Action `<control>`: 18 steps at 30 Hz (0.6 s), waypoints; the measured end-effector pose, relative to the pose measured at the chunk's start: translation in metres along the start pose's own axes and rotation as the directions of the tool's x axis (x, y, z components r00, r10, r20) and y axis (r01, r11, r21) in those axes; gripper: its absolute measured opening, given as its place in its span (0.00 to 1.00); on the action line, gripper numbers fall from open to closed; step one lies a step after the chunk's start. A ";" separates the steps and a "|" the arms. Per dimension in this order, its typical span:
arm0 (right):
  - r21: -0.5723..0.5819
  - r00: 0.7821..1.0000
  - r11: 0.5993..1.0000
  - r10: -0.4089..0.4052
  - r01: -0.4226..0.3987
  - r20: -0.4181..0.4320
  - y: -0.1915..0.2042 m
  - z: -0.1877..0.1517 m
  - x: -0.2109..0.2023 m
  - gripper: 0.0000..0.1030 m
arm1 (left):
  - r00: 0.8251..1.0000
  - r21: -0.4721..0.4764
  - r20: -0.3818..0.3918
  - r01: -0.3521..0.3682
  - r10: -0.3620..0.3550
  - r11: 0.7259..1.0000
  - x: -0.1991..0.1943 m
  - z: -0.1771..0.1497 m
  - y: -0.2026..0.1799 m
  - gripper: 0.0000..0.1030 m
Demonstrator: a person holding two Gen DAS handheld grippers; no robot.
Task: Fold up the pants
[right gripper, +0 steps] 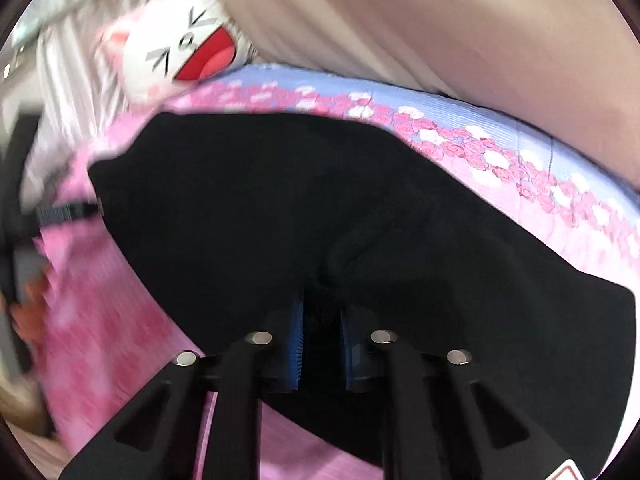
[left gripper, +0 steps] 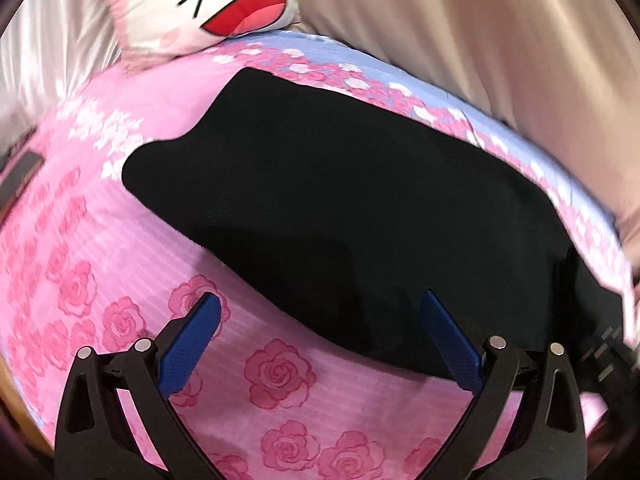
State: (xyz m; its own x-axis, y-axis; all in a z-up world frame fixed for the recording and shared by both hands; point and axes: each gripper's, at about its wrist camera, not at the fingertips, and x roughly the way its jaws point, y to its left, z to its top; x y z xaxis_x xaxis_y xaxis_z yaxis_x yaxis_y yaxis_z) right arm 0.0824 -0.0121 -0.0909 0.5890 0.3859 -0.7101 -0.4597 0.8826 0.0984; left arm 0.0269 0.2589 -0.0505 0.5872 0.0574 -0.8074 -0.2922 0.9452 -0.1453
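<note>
The left tongs [left gripper: 320,312] stand wide apart, gripping nothing, above the near edge of the one pair of black pants [left gripper: 340,208]. The pants lie spread on the bed's pink rose-print sheet [left gripper: 80,248]. The right tongs [right gripper: 320,312] are nearly together, clamped on a bunched fold of the pants [right gripper: 280,208]. One cat-face pillow [left gripper: 208,0] rests at the bed's far edge.

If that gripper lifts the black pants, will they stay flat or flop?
Probably flop: the black pants bunch into soft creases where the right gripper pinches them. They likely drag rather than slide on the ribbed floral bedsheet.
</note>
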 end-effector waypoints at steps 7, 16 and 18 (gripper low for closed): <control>0.030 0.992 0.993 0.111 -0.112 0.053 0.008 0.042 0.014 0.15 | 1.000 0.045 -0.021 -0.012 0.013 0.999 0.008 0.004 -0.002 0.95; 0.146 0.988 0.980 0.127 -0.138 0.086 -0.027 0.021 -0.031 0.60 | 0.995 -0.022 -0.031 -0.098 0.097 0.995 0.011 0.015 0.037 0.95; 0.256 0.992 0.966 0.018 -0.049 0.122 -0.070 0.004 -0.066 0.68 | 0.993 -0.033 -0.013 -0.120 0.120 0.992 0.008 0.016 0.042 0.95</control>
State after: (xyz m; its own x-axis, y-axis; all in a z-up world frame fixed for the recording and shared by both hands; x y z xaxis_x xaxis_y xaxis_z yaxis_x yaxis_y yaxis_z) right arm 0.0783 -0.0980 -0.0479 0.6573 0.4316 -0.6178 -0.3027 0.9020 0.3080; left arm 0.0310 0.3046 -0.0539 0.5378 0.1660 -0.8266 -0.3857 0.9202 -0.0662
